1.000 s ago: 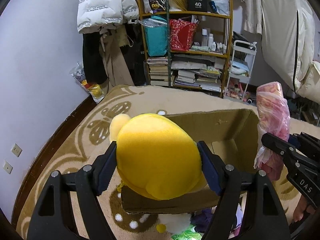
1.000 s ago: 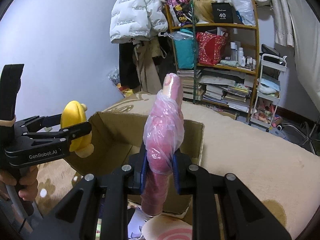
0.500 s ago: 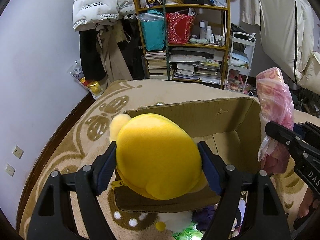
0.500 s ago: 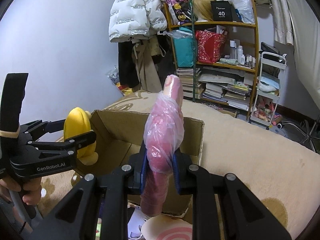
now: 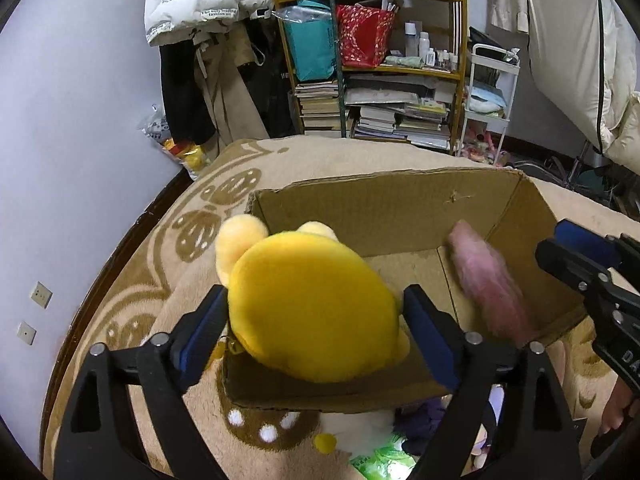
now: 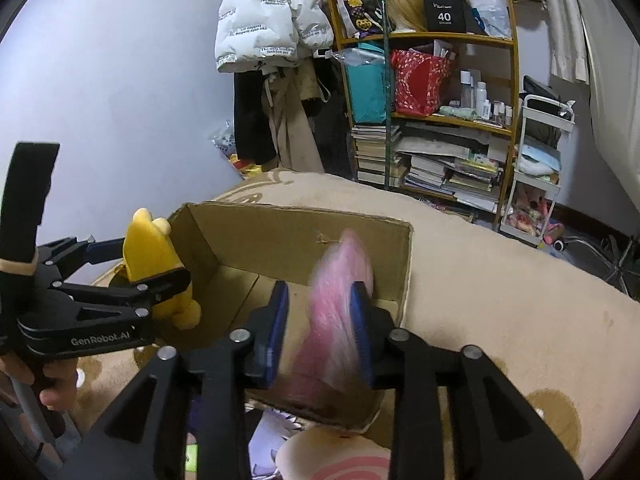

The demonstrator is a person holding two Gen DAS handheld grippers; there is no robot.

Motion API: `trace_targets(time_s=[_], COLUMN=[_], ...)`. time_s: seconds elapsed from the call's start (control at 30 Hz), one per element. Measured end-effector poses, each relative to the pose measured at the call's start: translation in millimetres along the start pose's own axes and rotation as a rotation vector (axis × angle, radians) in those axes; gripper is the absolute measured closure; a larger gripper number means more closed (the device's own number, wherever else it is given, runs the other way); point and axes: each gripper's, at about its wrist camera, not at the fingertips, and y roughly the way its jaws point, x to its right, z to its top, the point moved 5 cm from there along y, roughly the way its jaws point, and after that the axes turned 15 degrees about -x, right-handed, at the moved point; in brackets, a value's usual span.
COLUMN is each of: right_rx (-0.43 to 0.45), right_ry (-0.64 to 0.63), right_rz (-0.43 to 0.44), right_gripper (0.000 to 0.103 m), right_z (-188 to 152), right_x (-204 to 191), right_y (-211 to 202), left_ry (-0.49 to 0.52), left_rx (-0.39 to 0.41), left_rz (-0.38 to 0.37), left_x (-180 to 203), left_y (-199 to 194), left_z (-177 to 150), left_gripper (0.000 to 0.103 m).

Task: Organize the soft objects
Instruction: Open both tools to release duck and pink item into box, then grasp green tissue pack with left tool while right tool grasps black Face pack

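Pink plastic-wrapped soft toy point(image 6: 340, 312) is blurred, sitting between the right claw point(image 6: 320, 332) pads with gaps on both sides, so that claw is looking released and the toy is apparently dropping into the cardboard box point(image 5: 360, 208); left-wrist view is showing it inside, near the right wall. Yellow plush point(image 5: 308, 304) is being gripped by the left claw point(image 5: 316, 336), pads pressing both sides, hanging over the box's near-left corner, probably staged as the next drop. Box is resting on a beige patterned blanket point(image 6: 500, 272); more soft items are lying below the near edge
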Motion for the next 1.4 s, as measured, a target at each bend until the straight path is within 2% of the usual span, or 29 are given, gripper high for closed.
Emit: trace_targets(time_s=[0.07, 0.17, 0.3, 0.57, 0.67, 0.83, 1.03, 1.2, 1.4], right_rx=[0.01, 0.021, 0.038, 0.051, 0.042, 0.02, -0.004, -0.078, -0.183], right_ry=[-0.003, 0.003, 0.032, 0.07, 0.095, 0.12, 0.147, 0.189, 0.273], right_rz=[-0.002, 0.001, 0.0, -0.018, -0.026, -0.02, -0.028, -0.066, -0.091], right_gripper=[0.055, 0.052, 0.03, 0.011, 0.01, 0.01, 0.01, 0.01, 0.01], right_z=[-1, -2, -4, -15, -23, -44, -64, -82, -103], right_x=[-1, -2, -1, 0, 1, -1, -4, 4, 21], right_y=[-5, -13, -28, -56, -64, -79, -95, -100, -93], left_ry=[-0.011, -0.033, -0.071, -0.119, -0.138, -0.145, -0.142, -0.136, -0.124], left_rx=[0.009, 0.027, 0.055, 0.044, 0.02, 0.008, -0.049, -0.085, -0.158], left_rz=[-0.005, -0.006, -0.008, 0.024, 0.01, 0.041, 0.023, 0.027, 0.003], left_x=[-1, -5, -14, -34, -37, -40, -38, -35, -30], left_y=[-4, -13, -28, -53, -62, -79, -86, -86, -63], left_z=[-2, -3, -8, -29, -40, -63, -91, -104, -107], left_gripper=[0.012, 0.007, 0.003, 0.002, 0.002, 0.002, 0.002, 0.002, 0.002])
